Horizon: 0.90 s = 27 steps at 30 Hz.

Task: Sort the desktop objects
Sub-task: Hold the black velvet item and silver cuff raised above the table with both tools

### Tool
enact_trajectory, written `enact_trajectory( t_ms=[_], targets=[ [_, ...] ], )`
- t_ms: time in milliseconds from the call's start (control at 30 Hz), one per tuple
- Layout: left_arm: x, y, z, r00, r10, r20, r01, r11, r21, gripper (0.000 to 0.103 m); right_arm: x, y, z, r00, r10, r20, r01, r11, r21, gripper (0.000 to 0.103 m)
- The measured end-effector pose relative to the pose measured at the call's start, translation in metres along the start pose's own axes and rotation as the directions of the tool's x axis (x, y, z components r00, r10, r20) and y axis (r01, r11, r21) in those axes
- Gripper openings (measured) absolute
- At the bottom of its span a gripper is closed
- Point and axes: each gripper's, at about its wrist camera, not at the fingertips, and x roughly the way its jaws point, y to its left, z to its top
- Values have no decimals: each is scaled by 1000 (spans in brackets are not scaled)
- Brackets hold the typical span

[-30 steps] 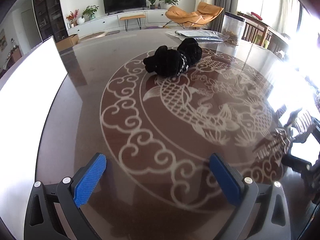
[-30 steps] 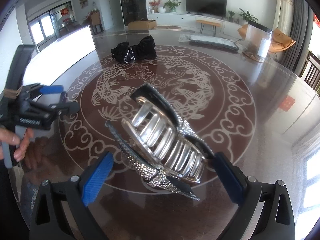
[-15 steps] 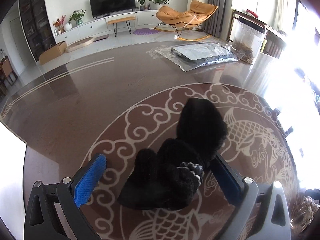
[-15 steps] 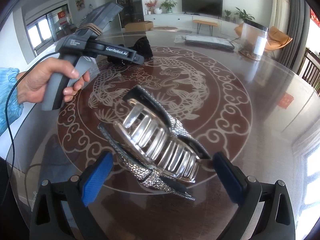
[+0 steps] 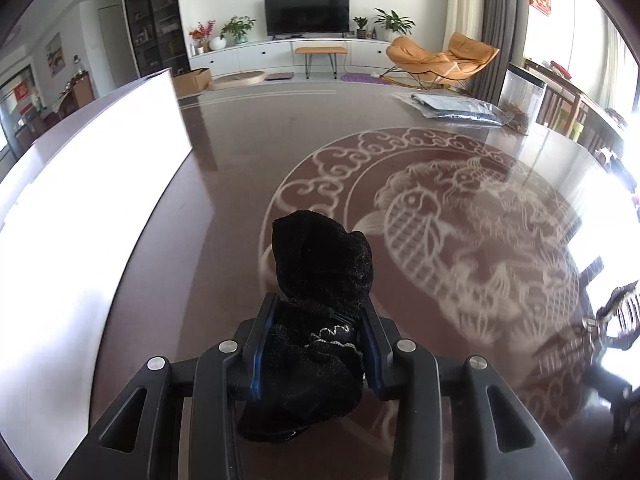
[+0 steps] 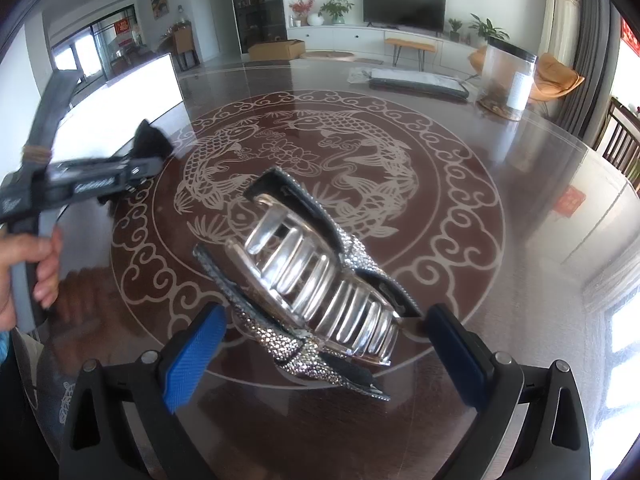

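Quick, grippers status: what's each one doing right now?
Left gripper: fingers closing on the black fuzzy hair tie, pads pressing it.
Right gripper: open, rhinestone hair claw between its fingers, not clamped.

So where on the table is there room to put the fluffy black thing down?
Bare brown tabletop lies between the white board and the carved fish circle, and the circle itself is free. It gets crowded at the far edge, by the flat plastic-wrapped package and clear plastic jar, and near the sparkly silver hair claw.
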Motion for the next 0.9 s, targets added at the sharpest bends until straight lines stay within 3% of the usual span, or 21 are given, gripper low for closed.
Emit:
enact_trajectory(
  t_ms=[133, 267, 333, 400, 900],
  targets=[
    [-27, 16, -35, 999, 35, -25, -37, 995, -91, 38, 0, 0, 0, 1000, -2, -2, 2, 1000, -3, 100],
    [-37, 14, -52, 997, 77, -2, -77, 991, -106, 42, 2, 3, 1, 1000, -20, -9, 20, 1000, -15, 100],
    [-37, 15, -54, 996, 93, -10, -94, 988, -125, 57, 3, 4, 1, 999, -41, -14, 41, 999, -24, 101],
    [-31, 19, -53, 991, 119, -56, -126, 980, -153, 103, 3, 4, 1, 999, -48, -16, 48, 999, -22, 103],
    [-21, 15, -52, 994, 81, -67, -89, 987, -136, 103, 4, 2, 1, 999, -44, -18, 43, 999, -18, 103]
  ],
)
